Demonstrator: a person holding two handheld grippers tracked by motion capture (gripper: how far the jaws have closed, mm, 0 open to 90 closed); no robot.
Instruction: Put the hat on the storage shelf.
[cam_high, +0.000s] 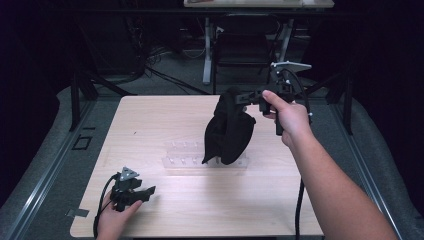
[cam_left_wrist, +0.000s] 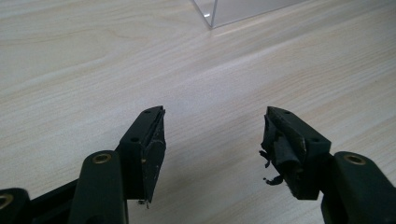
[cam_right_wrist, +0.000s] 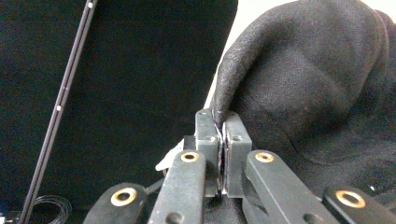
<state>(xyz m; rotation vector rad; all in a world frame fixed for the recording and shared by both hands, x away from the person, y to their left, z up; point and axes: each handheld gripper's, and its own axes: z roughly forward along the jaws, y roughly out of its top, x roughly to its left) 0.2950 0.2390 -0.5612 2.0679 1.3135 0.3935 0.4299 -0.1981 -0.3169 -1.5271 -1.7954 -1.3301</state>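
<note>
A black cloth hangs in the air over the middle of the wooden table, held by its top edge. My right gripper is shut on that edge, raised above the table at the right. In the right gripper view the jaws pinch a fold of the black cloth, and my right gripper shows no gap. A clear plastic rack lies on the table under the cloth's lower end. My left gripper rests low at the table's front left, open and empty. The left gripper view shows bare wood between the jaws.
A corner of the clear rack shows ahead of the left gripper. Beyond the table are a dark floor with cables and a chair and desk legs. A cable trails from the right gripper along the forearm.
</note>
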